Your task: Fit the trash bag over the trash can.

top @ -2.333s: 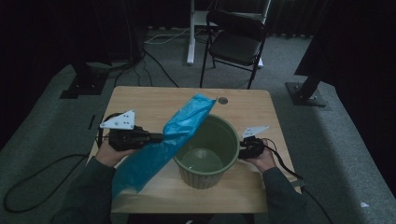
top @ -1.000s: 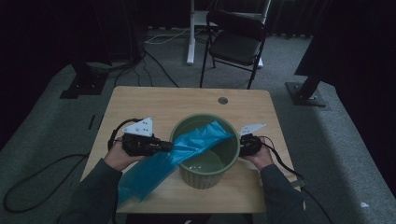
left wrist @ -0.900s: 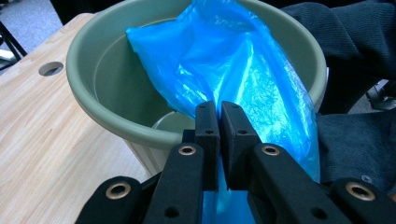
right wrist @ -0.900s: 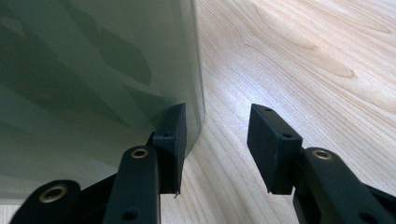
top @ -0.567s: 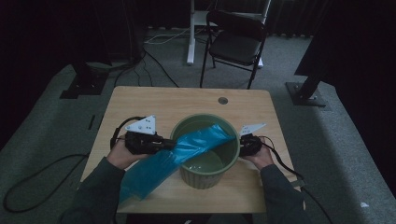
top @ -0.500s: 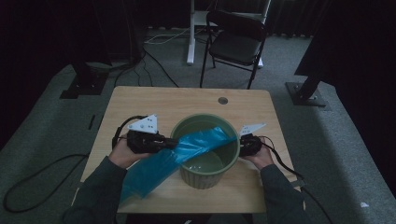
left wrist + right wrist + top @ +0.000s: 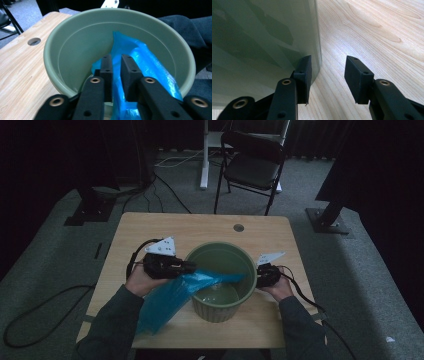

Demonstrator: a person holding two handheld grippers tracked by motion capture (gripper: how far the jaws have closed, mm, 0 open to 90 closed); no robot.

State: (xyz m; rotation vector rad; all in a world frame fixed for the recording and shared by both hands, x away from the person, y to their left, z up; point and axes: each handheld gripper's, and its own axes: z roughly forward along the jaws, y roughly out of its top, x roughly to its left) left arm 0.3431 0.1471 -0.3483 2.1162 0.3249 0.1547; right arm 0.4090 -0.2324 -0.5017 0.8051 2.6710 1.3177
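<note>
Bin-lining step, in hand: blue plastic bag (image 7: 175, 295) draped over the near-left rim of the green bin (image 7: 220, 307), one end reaching into the bin, the rest trailing down across the table (image 7: 150, 227) toward the person's left sleeve. Left gripper (image 7: 116, 65) poised over the rim, its jaws just been opening; the bag runs between them with a narrow gap showing, so the pads appear to be letting go rather than pinching. Right gripper (image 7: 327, 75) parked against the bin's outer wall on the far side, jaws spread wide, one pad just beside or touching the wall, nothing held. Next move, as judged: a fresh bite on the bag's mouth edge, to spread it open and fold it around the rim while the right gripper braces the bin. Surface: pale wood tabletop with a round cable hole (image 7: 238, 227). Room: dim, grey carpet, black folding chair (image 7: 252, 167) beyond the table, cables on the floor.
</note>
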